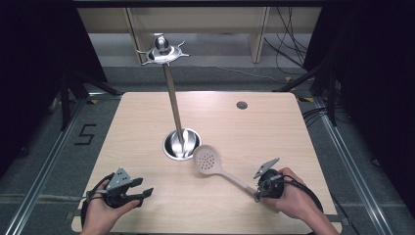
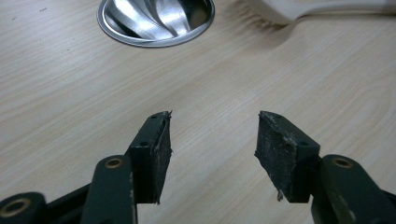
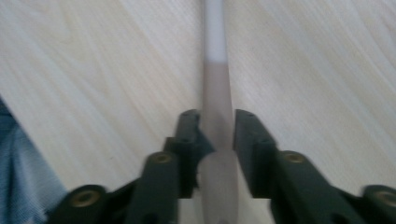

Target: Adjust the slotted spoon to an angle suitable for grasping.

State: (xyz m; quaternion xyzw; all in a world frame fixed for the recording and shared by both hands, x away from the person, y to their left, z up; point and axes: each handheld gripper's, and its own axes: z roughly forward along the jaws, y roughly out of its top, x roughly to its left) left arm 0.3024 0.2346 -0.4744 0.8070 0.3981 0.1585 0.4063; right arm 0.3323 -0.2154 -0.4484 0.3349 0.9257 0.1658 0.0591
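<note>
The right gripper is clamped on the handle of a pale slotted spoon, its two black jaws pressing the slim shaft from either side, as the right gripper view shows close up. The left gripper hangs low over the table with its jaws spread apart and nothing between them; only bare wood grain lies between the pads.

Taking the round steel base of the hook stand as the landmark: the spoon's perforated bowl lies just beside the base, on its near right side, close to the rim though I cannot tell whether they touch. The handle runs away from the base toward the person's right hand, and the grip sits near the far end of that handle. The left gripper waits well apart from the base, toward the near left corner of the table. The stand's post rises from the base to a crown of hooks at the top.

The spoon looks like light plastic or nylon: stiff enough to lift by the handle end, but smooth, so it could pivot between the pads if the bowl swings. Held this far from the bowl, the head will tend to droop; a firm squeeze across the handle's flat faces seems the safest hold.
</note>
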